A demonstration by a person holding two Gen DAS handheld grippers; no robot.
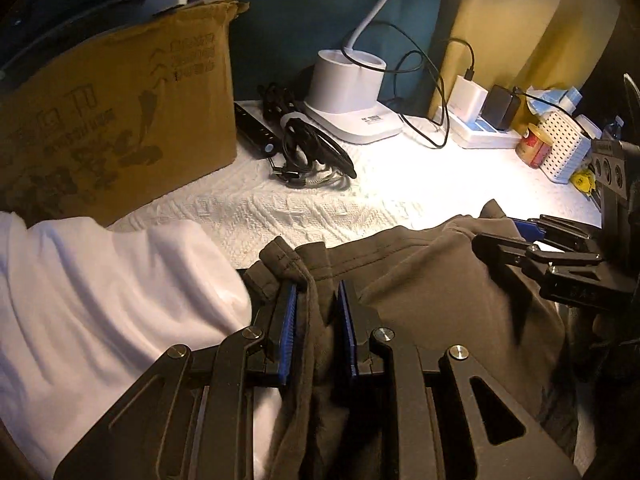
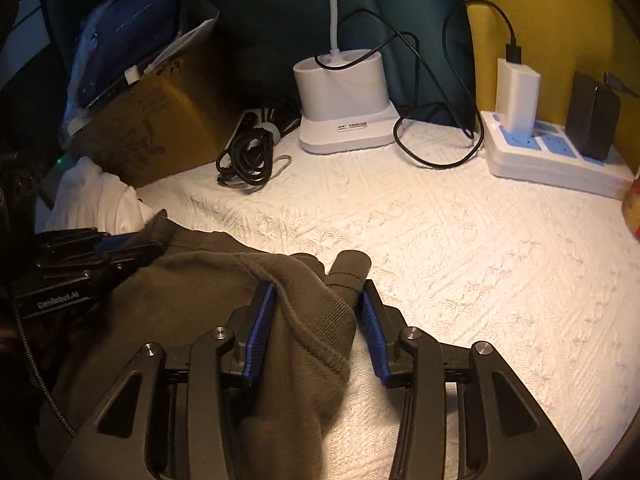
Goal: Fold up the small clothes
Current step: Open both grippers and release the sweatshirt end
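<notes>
Along the near edge of the white quilted table cover, seen from the left wrist, the left gripper pinches a gathered fold of the dark olive-brown knit garment between its blue pads, jaws drawn close on the cloth, likely to keep that end anchored. The garment's long axis runs across the near edge, from this pinch toward the right gripper at its far end. A loose white cloth lies bunched just beside it, before a brown cardboard box at the back left corner. From the right wrist, the right gripper has its jaws spread, the garment's ribbed hem lying slack between them, pads not pressing; I judge that end has been let go. The left gripper shows at the garment's opposite end.
</notes>
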